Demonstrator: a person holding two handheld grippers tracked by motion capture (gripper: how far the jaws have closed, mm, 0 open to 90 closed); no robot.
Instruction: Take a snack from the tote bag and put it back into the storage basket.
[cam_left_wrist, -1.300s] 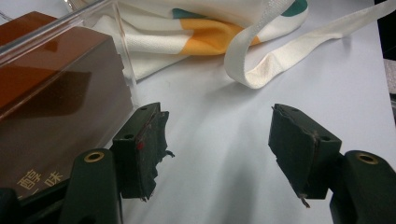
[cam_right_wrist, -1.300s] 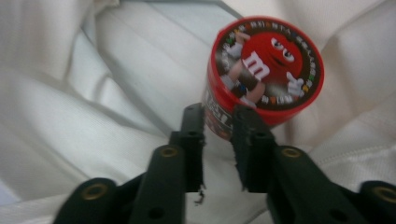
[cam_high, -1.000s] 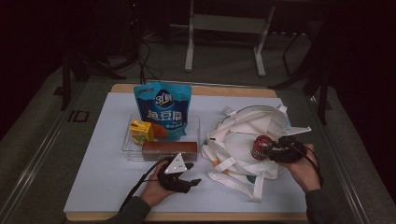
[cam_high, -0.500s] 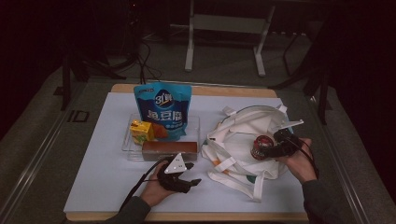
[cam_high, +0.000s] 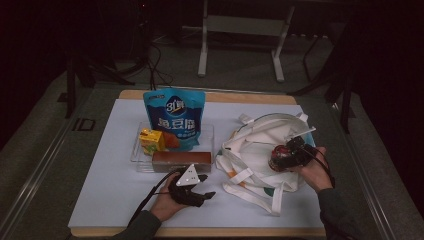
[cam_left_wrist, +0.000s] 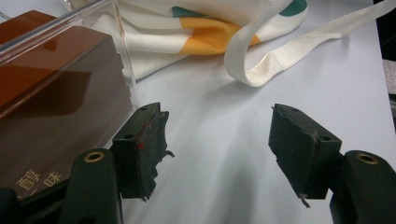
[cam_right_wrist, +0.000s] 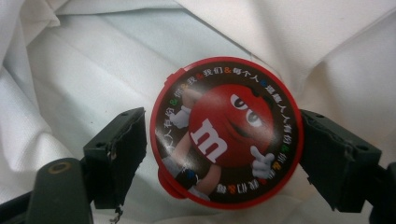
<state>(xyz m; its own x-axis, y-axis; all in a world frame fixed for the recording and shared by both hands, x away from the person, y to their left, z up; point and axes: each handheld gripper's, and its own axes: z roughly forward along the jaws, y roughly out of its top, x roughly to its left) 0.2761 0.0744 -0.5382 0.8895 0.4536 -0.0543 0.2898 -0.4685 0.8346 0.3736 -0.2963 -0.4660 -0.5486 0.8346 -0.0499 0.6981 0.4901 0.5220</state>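
**High view.** A white tote bag (cam_high: 260, 145) lies crumpled on the right half of the counter (cam_high: 100, 200), its mouth open upward. The right gripper (cam_high: 286, 158), held in the person's right hand (cam_high: 312, 170), reaches into the bag from its right edge. A round red candy tin (cam_high: 278, 156) sits at the jaws, inside the bag's opening. Left of the bag stands a clear tray (cam_high: 137, 161) holding a blue pouch (cam_high: 172, 120), a yellow carton (cam_high: 151, 141) and a brown box (cam_high: 181, 161). The left gripper (cam_high: 200, 192) rests on the counter in the left hand (cam_high: 165, 202), just off the bag's lower left corner and in front of the tray.

**Left gripper view.** The jaws stand wide apart with nothing between them, only bare counter. The brown box (cam_left_wrist: 51, 93) sits behind the tray's clear wall (cam_left_wrist: 123, 60), close to one jaw. The bag's printed cloth (cam_left_wrist: 187, 28) and a looped strap (cam_left_wrist: 289, 51) lie farther ahead.

**Right gripper view.** The tin (cam_right_wrist: 226, 133) lies face up on the bag's white lining (cam_right_wrist: 84, 70), between the two jaws. These jaws have just been opening. One stands a sliver clear of the tin's red rim. The other sits right at the rim, and I cannot tell whether it presses there. The tin rests on the cloth rather than hanging in a grip.
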